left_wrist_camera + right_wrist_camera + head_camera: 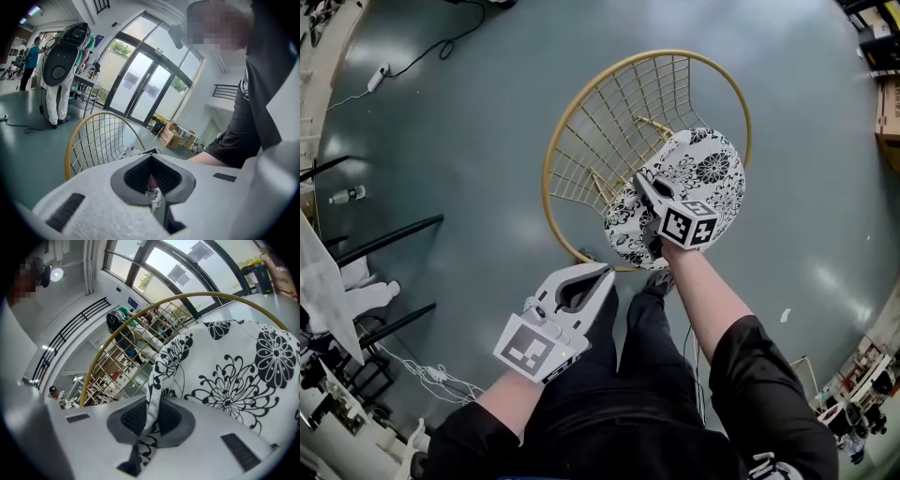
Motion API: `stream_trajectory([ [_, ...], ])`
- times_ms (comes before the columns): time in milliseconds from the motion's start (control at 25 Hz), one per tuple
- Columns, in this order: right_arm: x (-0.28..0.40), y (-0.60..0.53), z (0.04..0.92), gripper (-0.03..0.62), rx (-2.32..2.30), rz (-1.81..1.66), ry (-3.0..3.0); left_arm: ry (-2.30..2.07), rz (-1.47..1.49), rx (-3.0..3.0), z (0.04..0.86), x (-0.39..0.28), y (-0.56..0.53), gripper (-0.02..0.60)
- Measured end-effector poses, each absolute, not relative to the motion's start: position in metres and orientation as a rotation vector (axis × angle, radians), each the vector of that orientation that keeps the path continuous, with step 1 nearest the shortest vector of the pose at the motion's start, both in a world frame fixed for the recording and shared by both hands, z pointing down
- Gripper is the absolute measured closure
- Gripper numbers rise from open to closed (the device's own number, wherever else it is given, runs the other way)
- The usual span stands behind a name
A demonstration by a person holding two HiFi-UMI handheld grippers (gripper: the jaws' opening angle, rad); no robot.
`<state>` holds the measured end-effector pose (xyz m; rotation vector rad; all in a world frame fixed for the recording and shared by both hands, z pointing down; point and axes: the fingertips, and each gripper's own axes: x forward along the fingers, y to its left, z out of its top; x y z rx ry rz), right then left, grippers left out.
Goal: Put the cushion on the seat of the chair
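Pinching a fold of the cushion (703,173) tight in the right gripper (644,185), hanging it over the chair (591,112) rim around 4 o'clock with the seat (623,155) off at 10 o'clock, and holding the left gripper (592,275) closed and empty down at 7 o'clock.

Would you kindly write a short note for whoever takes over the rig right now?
Right gripper: jaws shut on a fold at the cushion's edge, holding it over the chair.
Left gripper: jaws together, empty, nearer the person and clear of the cushion.
Done: cushion is lifted and over the wire seat.
Left: lower it flat onto the seat, then release.
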<state>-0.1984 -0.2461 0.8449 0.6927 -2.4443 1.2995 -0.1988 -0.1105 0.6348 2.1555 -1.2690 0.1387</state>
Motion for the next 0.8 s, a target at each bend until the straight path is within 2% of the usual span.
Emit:
stream_trajectory([
  [480,-0.235,-0.261,0.902,0.554,0.670,1.346,-2.374,-1.291,0.131,2.135,0.652,-0.212,-0.092,0.565],
  [520,-0.240,-0.260,0.905,0.539,0.659,1.351,-2.371,-1.291,0.131,2.132,0.653,-0.216,-0.090,0.565],
  [600,-0.248,-0.260,0.908,0.397,0.642,1.385,-2.371,-1.291,0.120,2.116,0.655,-0.220,-0.086,0.565],
  [640,-0.249,-0.259,0.909,0.372,0.638,1.398,-2.371,-1.293,0.115,2.108,0.655,-0.221,-0.084,0.565],
  [800,-0.249,-0.257,0.907,0.354,0.630,1.378,-2.371,-1.297,0.147,2.110,0.657,-0.221,-0.076,0.565],
])
